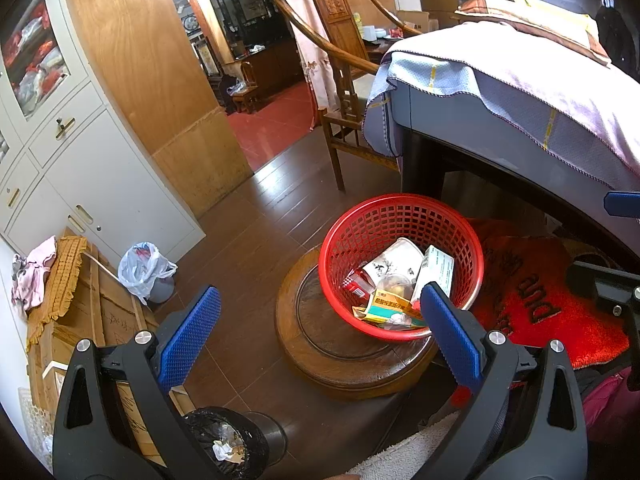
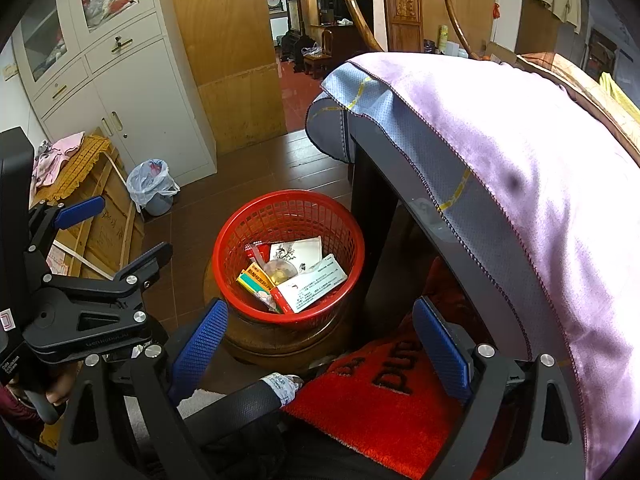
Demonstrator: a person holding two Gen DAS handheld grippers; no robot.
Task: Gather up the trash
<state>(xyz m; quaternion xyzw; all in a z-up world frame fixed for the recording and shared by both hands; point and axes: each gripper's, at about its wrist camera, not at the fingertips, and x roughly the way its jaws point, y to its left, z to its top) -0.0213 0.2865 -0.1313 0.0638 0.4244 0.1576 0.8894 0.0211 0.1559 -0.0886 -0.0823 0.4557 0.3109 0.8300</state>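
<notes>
Red basket (image 2: 288, 216) w/ trash on round wooden stool (image 1: 344, 364), beside covered table (image 2: 500, 168). Contents: white carton (image 2: 316, 288), yellow-green box (image 2: 256, 280), clear cup (image 2: 280, 270). Left gripper (image 1: 320, 336): jaws wide apart, empty, just short of basket rim. Right gripper (image 2: 320, 348): jaws apart, empty, above red mat (image 2: 380, 396). Lined bin (image 2: 154, 186) near cabinet (image 2: 132, 92).

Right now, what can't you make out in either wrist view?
- Bottom of the red basket: both views, covered by boxes and wrappers.
- Print on the white box: right view, too small.
- Contents of the black-lined bin: left view, cut off by the left gripper frame.
- Tabletop: both views, the cloth covers it.
</notes>
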